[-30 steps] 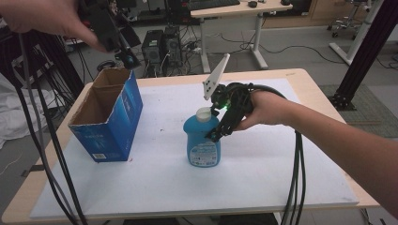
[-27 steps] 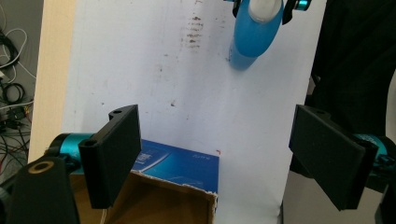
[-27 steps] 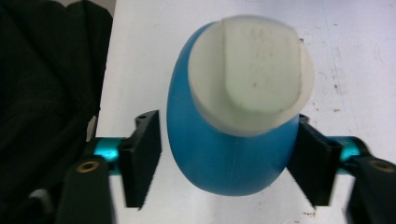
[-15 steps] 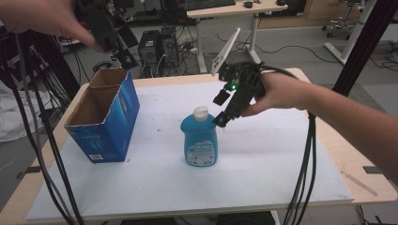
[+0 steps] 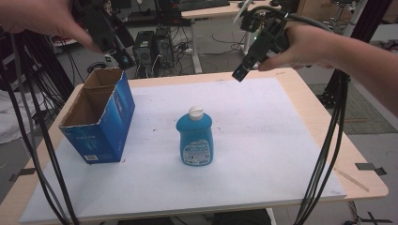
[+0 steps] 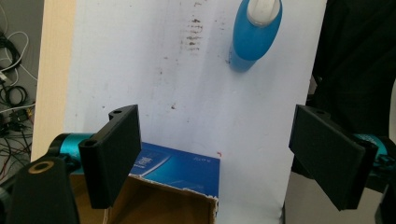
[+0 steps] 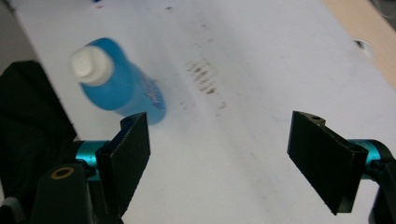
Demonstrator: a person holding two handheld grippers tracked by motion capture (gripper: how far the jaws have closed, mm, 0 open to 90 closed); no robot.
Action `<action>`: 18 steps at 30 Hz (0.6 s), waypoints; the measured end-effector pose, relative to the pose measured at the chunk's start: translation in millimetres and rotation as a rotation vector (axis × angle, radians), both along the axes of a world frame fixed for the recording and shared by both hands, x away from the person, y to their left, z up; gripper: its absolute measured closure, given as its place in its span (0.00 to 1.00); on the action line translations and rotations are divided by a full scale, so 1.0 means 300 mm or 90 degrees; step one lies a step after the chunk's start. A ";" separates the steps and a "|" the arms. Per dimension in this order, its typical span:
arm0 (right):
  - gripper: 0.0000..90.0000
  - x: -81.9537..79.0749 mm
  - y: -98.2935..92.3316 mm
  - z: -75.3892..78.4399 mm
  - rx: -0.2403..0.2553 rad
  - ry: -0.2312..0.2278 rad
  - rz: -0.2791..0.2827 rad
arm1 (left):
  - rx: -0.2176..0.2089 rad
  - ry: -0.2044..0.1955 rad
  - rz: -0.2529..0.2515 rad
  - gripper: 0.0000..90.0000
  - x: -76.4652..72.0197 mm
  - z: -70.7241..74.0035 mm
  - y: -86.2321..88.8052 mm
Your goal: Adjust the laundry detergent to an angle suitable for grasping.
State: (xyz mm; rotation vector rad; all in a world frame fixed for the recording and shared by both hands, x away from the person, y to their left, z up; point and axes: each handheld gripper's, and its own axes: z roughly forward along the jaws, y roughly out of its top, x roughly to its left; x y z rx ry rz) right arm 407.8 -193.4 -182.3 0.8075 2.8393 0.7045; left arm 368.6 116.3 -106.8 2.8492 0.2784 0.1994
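Blue plastic, white cap: the bottle [image 5: 195, 136] now stands alone and upright at the middle of the bench [image 5: 300, 101], where a second ago the right tongs [image 5: 240, 74] were closed around its neck; since then their jaws have been opening and they have lifted away to the upper right of the high view, wide apart with nothing between them. In the right gripper view the bottle [image 7: 116, 79] sits off to the upper left, well clear of the pads. I read that as the placing step done and the hand pulling back. The left tongs [image 5: 123, 58] hang at the upper left above the open box [image 5: 101, 119], jaws spread and empty, just as they did before. The bench is pale wood under a white sheet [image 5: 263, 154] carrying a few dark smudges. Behind it the room shows desks, computer towers [image 5: 157, 47] and tangled cables on a grey floor
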 end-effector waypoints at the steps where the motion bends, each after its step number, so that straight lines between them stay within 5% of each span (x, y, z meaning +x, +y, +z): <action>1: 0.23 0.005 -0.009 0.011 -0.004 0.003 -0.017 | 0.000 0.000 0.000 0.19 0.000 0.000 0.000; 10: 0.23 0.032 -0.074 0.090 -0.035 -0.020 -0.115 | 0.005 -0.008 0.018 0.19 0.012 -0.004 0.005; 18: 0.23 0.047 -0.116 0.133 -0.041 -0.022 -0.166 | 0.006 -0.008 0.024 0.19 0.017 -0.002 0.007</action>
